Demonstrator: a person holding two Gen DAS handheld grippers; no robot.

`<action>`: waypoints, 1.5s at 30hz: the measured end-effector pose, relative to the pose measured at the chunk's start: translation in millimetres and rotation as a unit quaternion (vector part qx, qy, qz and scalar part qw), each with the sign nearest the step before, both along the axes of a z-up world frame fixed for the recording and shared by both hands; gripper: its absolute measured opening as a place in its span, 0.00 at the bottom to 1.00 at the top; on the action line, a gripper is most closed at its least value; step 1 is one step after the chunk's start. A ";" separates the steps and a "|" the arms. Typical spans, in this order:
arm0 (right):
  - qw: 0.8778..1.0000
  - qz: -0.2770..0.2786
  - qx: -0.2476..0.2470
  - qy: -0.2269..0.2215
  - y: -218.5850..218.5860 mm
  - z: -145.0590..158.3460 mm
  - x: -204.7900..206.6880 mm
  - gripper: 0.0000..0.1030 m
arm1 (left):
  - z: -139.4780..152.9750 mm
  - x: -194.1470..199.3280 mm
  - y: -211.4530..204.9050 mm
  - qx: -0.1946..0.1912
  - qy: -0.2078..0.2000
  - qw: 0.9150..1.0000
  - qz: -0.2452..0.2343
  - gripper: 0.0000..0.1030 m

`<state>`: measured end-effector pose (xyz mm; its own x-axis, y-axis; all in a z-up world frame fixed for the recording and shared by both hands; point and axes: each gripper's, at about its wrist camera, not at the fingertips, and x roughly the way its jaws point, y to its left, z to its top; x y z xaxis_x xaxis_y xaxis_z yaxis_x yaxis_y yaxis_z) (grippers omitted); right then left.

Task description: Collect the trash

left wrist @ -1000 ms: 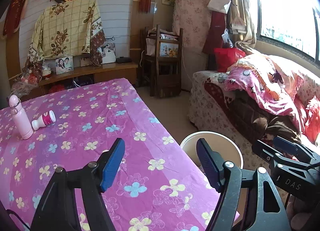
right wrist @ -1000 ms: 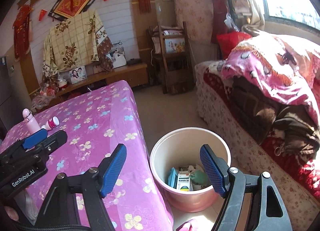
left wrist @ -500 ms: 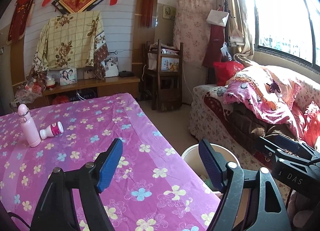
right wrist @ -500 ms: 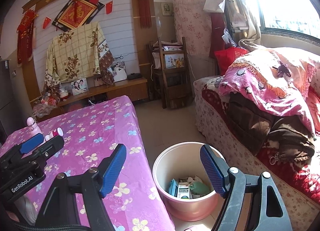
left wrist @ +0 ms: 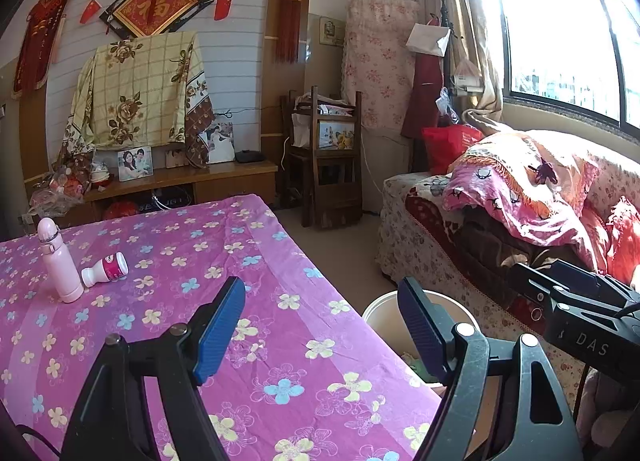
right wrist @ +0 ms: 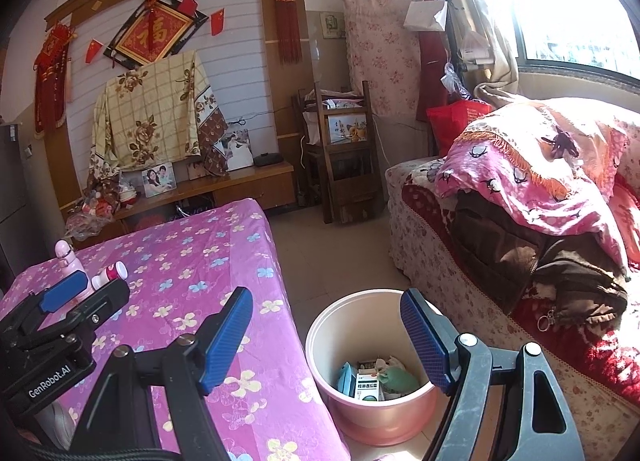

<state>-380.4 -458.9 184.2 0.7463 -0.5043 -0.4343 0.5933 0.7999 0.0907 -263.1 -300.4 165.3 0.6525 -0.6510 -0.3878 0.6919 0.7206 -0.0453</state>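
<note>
A pink bin (right wrist: 374, 417) stands on the floor beside the table and holds a white box (right wrist: 367, 387), a blue packet and crumpled trash. Its rim shows in the left wrist view (left wrist: 380, 307). A small white bottle with a pink label (left wrist: 105, 269) lies on its side on the purple flowered tablecloth (left wrist: 248, 261), next to an upright pink flask (left wrist: 58, 261). My left gripper (left wrist: 322, 335) is open and empty over the table's near right corner. My right gripper (right wrist: 326, 339) is open and empty above the bin's left rim.
A sofa (right wrist: 520, 261) heaped with blankets runs along the right. A wooden chair (right wrist: 344, 165) and a low cabinet (right wrist: 224, 189) with photo frames stand at the far wall. Bare floor (right wrist: 332, 245) lies between table and sofa.
Both grippers have tilted upward, so more of the far wall shows and the bin sits lower in view. Both stay open and empty. The bottle and flask have not moved.
</note>
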 end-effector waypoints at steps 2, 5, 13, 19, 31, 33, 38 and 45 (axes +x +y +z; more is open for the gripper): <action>1.000 0.000 0.001 0.002 -0.1 0.0 0.2 0.77 | -0.1 -0.2 0.3 0.001 0.001 1.000 0.000 0.77; 1.000 0.000 0.003 0.003 -0.8 0.0 0.3 0.77 | -0.2 -0.7 0.6 0.002 0.001 1.000 0.000 0.77; 1.000 0.002 0.005 0.008 -2.1 -2.2 1.9 0.77 | -1.9 -1.2 -0.4 0.002 0.004 1.000 -0.002 0.77; 1.000 0.004 0.007 0.012 -3.2 -5.0 3.8 0.77 | -4.3 0.1 0.6 0.001 0.008 1.000 -0.002 0.77; 1.000 0.005 0.007 0.018 -2.8 -9.5 6.7 0.77 | -7.6 1.4 0.5 0.003 0.010 1.000 0.000 0.77; 1.000 0.004 0.008 0.019 -3.5 -10.4 6.6 0.77 | -7.4 1.4 0.6 0.002 0.011 1.000 0.000 0.77; 1.000 0.003 0.007 0.019 -4.1 -10.1 7.0 0.77 | -10.7 2.9 1.5 0.002 0.016 1.000 0.001 0.77; 1.000 0.003 0.010 0.021 -5.0 -11.3 6.8 0.77 | -11.5 3.8 1.6 0.004 0.016 1.000 0.001 0.77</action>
